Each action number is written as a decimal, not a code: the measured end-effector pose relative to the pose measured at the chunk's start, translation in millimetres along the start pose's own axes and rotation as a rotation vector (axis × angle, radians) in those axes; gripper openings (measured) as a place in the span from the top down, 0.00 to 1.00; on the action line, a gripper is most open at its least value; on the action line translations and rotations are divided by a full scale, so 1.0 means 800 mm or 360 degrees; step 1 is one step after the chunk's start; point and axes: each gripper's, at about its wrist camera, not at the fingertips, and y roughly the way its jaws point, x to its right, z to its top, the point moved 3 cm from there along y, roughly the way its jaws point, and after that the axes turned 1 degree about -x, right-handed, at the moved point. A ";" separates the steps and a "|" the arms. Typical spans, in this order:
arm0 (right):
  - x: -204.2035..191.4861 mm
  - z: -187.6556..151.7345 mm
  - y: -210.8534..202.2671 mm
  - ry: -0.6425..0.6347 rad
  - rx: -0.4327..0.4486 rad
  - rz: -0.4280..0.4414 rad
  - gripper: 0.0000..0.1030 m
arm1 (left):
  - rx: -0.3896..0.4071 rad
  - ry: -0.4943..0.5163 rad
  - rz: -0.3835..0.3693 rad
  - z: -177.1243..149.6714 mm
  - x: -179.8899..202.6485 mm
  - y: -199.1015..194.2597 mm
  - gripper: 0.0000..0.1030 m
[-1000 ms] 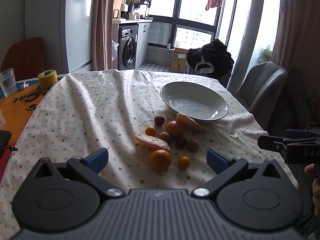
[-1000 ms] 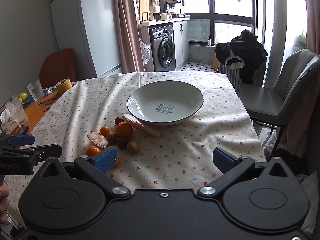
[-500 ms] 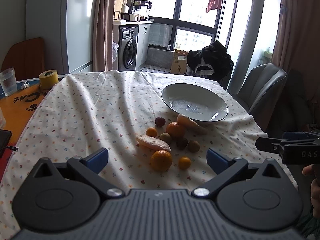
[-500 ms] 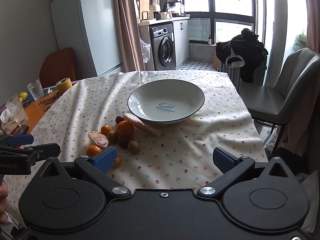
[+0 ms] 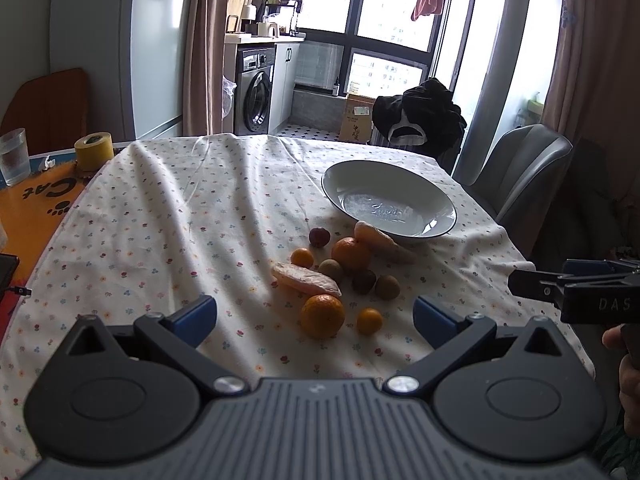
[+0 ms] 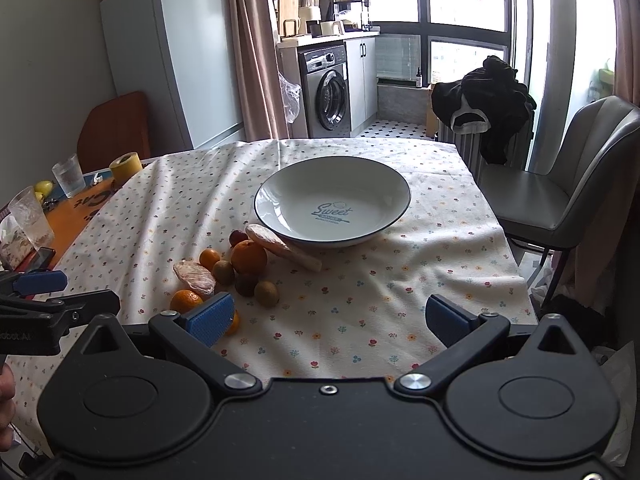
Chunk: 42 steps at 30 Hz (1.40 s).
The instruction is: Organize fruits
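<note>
Both tongs are spread wide and grasp nothing: the left tongs (image 5: 315, 314) fill the bottom of the left wrist view, and the right tongs (image 6: 328, 318) fill the bottom of the right wrist view, each hovering short of the fruit. A loose cluster of fruit lies on the flower-dotted white tablecloth covering the table (image 5: 168, 216), just below centre in the left wrist view. Nearest the left tongs sits a round orange mandarin (image 5: 322, 316), with a small orange kumquat (image 5: 369, 321) just beside it to the right. Above them lie a pale pink plastic-wrapped pomelo wedge (image 5: 306, 279), brownish kiwis, a dark plum and a larger orange (image 5: 351, 254). A wide white ceramic bowl with a dark rim (image 6: 280, 190) stands right of centre, holding nothing; a second wrapped wedge (image 6: 280, 246) appears to lean against its near edge.

The mandarin looks light and firm but thin-skinned, so a gentle squeeze across its widest middle should hold it. Round fruit may roll on the wrinkled cloth if nudged. The wrapped wedges look soft and slippery; across the thick middle is probably best.
</note>
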 end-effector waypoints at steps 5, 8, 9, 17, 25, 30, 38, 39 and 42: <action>-0.002 -0.003 0.006 -0.0005 -0.0014 -0.0003 0.00 | -0.0020 0.0006 -0.0026 -0.004 -0.002 0.007 0.00; -0.004 -0.005 0.012 -0.0015 -0.0024 -0.0006 0.00 | -0.0032 0.0008 -0.0042 -0.005 -0.004 0.012 0.00; -0.005 -0.005 0.014 -0.0013 -0.0029 -0.0004 0.00 | -0.0034 0.0010 -0.0043 -0.006 -0.005 0.014 0.00; -0.009 -0.007 0.033 -0.0019 -0.0066 0.0019 0.00 | -0.0073 -0.0022 -0.0086 -0.006 -0.013 0.033 0.00; -0.008 -0.011 0.059 -0.0014 -0.0124 0.0107 0.00 | -0.0134 -0.0032 -0.0104 -0.009 -0.021 0.059 0.00; -0.013 -0.011 0.079 -0.0034 -0.0167 0.0117 0.00 | -0.0154 -0.0065 -0.0100 -0.008 -0.029 0.074 0.00; -0.015 -0.013 0.104 -0.0033 -0.0213 0.0145 0.00 | -0.0202 -0.0120 -0.0119 -0.014 -0.039 0.103 0.02; -0.015 -0.014 0.107 -0.0029 -0.0226 0.0157 0.01 | -0.0204 -0.0120 -0.0116 -0.015 -0.040 0.105 0.05; -0.019 -0.018 0.117 -0.0029 -0.0256 0.0212 0.11 | -0.0214 -0.0132 -0.0103 -0.017 -0.043 0.114 0.19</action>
